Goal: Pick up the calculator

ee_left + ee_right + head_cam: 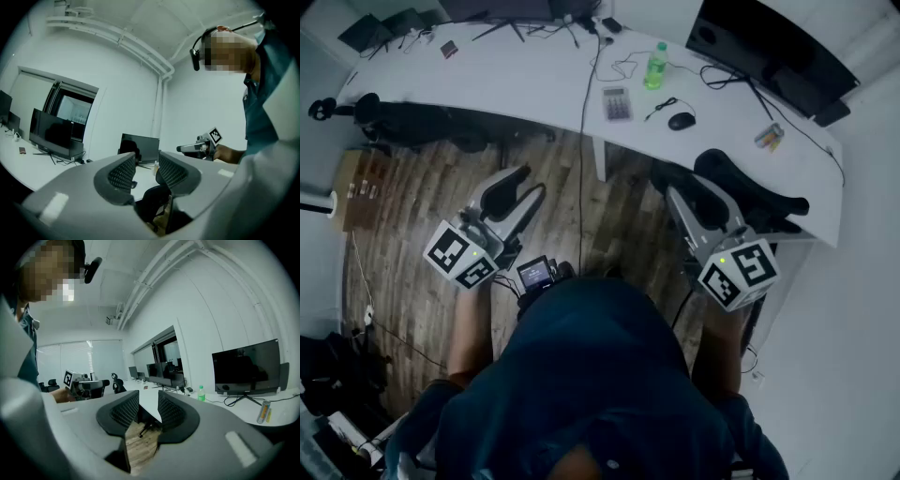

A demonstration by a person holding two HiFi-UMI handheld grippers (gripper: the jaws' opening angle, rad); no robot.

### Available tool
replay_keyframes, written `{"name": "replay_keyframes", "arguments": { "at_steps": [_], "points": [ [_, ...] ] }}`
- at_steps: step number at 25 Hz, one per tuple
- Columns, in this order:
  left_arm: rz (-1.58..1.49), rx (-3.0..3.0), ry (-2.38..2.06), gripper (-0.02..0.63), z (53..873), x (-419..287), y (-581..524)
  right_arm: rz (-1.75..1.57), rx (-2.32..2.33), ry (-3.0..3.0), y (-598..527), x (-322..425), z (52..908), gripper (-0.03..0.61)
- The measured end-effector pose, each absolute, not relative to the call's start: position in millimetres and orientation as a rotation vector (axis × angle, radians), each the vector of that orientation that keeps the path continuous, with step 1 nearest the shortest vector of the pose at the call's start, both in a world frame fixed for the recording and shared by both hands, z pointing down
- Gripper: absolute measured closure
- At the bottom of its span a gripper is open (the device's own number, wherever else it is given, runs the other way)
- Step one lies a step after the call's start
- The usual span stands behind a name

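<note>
While the left gripper and right gripper have jaws spread and empty, one grey rectangular calculator and one green plastic bottle sit on the white counter.

- The long white desk runs across ahead of me, above a wooden plank floor.
- The calculator lies flat near the desk's middle, close to its front edge.
- A green bottle stands upright behind it, slightly to the right.
- A black mouse sits near the calculator's right side.
- A dark monitor stands towards the right end.
</note>
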State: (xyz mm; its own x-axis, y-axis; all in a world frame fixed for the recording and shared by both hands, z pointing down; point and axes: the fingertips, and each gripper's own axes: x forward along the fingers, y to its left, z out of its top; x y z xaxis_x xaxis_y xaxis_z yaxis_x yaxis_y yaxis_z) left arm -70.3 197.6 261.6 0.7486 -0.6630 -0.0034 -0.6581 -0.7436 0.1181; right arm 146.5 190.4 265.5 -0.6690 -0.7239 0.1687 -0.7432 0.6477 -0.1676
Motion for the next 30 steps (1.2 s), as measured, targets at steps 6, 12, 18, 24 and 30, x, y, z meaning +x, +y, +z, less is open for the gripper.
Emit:
{"name": "replay_keyframes", "arguments": {
  "at_steps": [6, 12, 18, 24, 30],
  "points": [
    [-0.068, 2.846, -1.048, 0.462, 261.1, -75.2, 201.3, 0.348, 1.273, -2.755, 200.8, 144.1, 265.9, 0.443],
    [-0.062, 2.856, -0.991, 0.462, 263.2, -76.3, 198.3, 0.367, 1.316, -2.733, 202.3, 140.1, 267.8, 0.443],
    [-0.051, 2.848, -0.960, 0.462, 267.6, -94.0, 196.7, 0.394, 1.351, -2.735, 201.4, 124.3, 264.2, 0.443],
    [-0.056, 2.847, -0.920, 0.462, 270.2, -117.8, 191.7, 0.437, 1.424, -2.760, 199.7, 105.0, 255.1, 0.442],
    [-0.068, 2.854, -0.865, 0.463, 274.2, -143.3, 187.0, 0.459, 1.464, -2.740, 199.2, 77.0, 255.4, 0.442]
  ]
}}
